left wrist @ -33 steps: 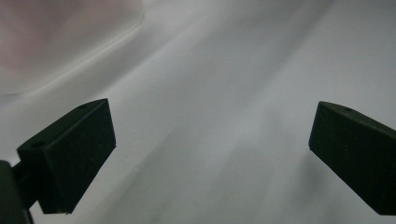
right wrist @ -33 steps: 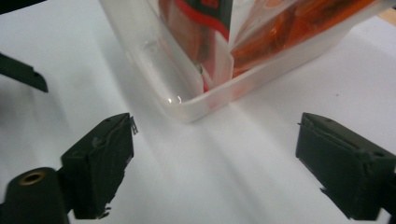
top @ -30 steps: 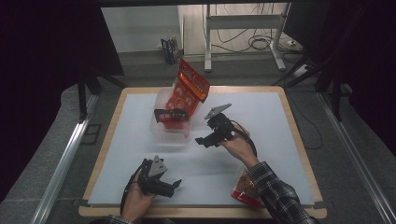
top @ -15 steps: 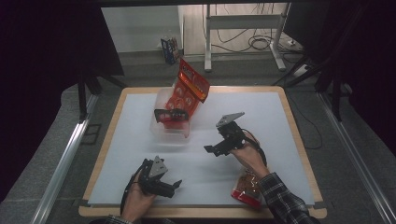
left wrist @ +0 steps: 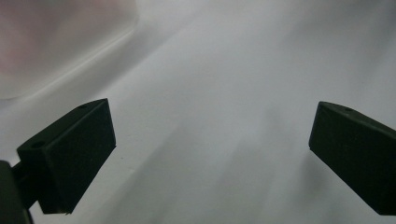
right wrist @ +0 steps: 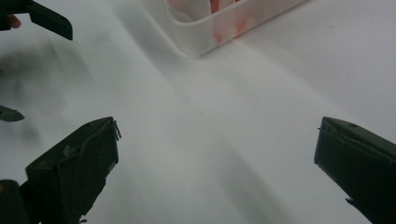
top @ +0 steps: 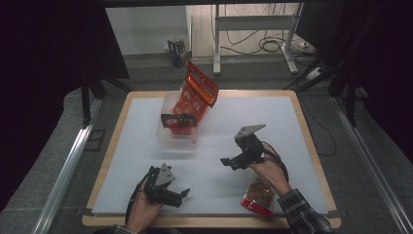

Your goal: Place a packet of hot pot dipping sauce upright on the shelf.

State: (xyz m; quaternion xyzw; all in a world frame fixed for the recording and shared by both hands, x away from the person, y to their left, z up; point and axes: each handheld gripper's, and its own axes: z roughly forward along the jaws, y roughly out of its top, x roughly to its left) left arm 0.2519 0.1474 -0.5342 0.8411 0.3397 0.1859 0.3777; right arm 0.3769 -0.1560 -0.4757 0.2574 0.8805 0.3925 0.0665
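A lab or test room: a white-topped table rimmed in wood, dark curtains at nine and three o'clock, cables on the floor at twelve o'clock.

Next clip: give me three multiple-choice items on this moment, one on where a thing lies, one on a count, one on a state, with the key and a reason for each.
1. Where does the small red packet lie?
A. In the clear tub
B. At the table's near edge, under the right forearm
C. On the floor beyond the table

2. How many red snack bags stand in the clear tub?
A. None
B. Four
C. One

3. How do the jaws of the right tool stand?
A. Wide apart with nothing between them
B. Shut on a bag
C. Shut on the tub's rim

Key: 1 B, the high view shows the packet on the white table by the person's sleeve. 2 C, a single red bag leans out of the tub. 3 A, the right gripper view shows only bare table between the jaws, which have just been opening.
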